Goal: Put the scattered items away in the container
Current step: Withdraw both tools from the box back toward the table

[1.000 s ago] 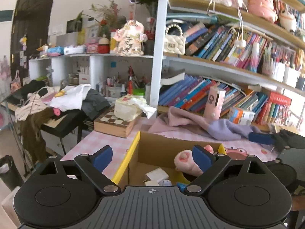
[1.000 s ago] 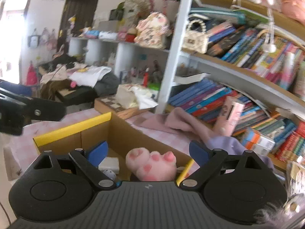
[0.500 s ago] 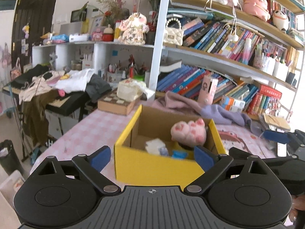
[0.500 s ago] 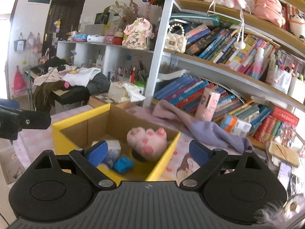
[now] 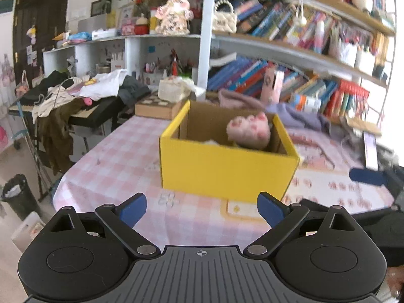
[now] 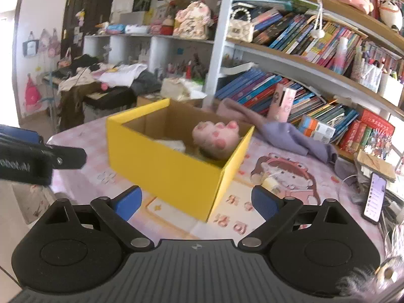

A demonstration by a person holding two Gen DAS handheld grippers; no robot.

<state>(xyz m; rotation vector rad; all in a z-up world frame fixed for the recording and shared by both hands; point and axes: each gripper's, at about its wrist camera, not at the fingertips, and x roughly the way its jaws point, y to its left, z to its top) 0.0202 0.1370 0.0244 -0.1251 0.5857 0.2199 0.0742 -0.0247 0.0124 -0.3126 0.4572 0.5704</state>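
Observation:
A yellow cardboard box [image 5: 227, 169] stands on the pink checked table [image 5: 121, 156]; it also shows in the right wrist view [image 6: 166, 166]. A pink plush paw [image 5: 248, 130] sticks up inside it, also seen from the right [image 6: 216, 139], with pale items beside it. My left gripper [image 5: 202, 209] is open and empty, in front of the box and apart from it. My right gripper [image 6: 195, 202] is open and empty, in front of the box's near corner. A small yellowish item [image 6: 269, 182] lies on the table right of the box.
A purple cloth [image 6: 285, 131] lies behind the box below full bookshelves [image 6: 303, 50]. A phone [image 6: 376, 197] lies at the table's right edge. A clothes-covered stand [image 5: 75, 96] and a black bin [image 5: 17, 197] are at the left. The left gripper [image 6: 32, 156] appears in the right view.
Both grippers have pulled back from over the box; the box now sits whole in front of them, farther away. Both stay open.

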